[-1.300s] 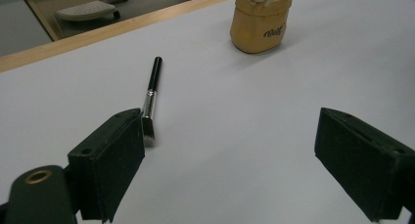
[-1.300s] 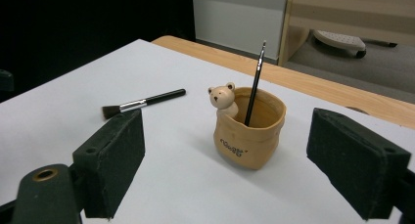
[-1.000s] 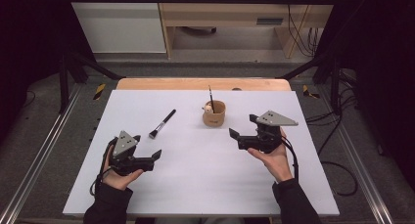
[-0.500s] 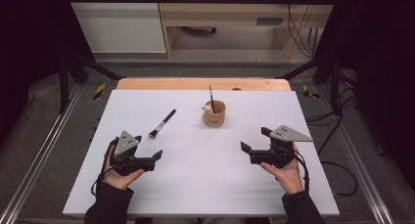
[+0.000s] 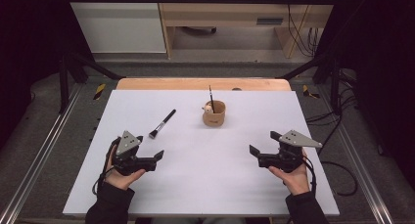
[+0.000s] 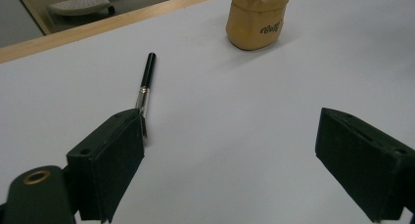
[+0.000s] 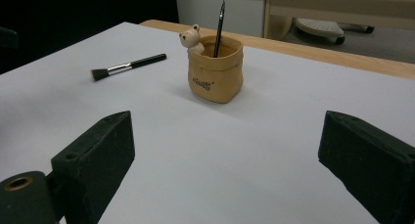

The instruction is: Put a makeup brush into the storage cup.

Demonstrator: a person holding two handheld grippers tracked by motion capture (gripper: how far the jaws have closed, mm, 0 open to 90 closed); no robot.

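The makeup brush (image 5: 163, 123) lies flat just left of the bear cup (image 5: 214, 114) — within easy reach of the left gripper (image 5: 157, 157), jaws wide and empty — while the right gripper (image 5: 254, 149), equally spread, waits nearer the person.

Tan pot (image 5: 214, 114), black-handled brush (image 5: 162, 123), white table (image 5: 205, 185), black hand-held grippers' jaws.

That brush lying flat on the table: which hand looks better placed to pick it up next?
Probably the left. The brush lies on the left half of the table, just ahead of the left tool, whose jaws stand open and empty. The right tool, also open, sits farther off, beyond the tan pot.
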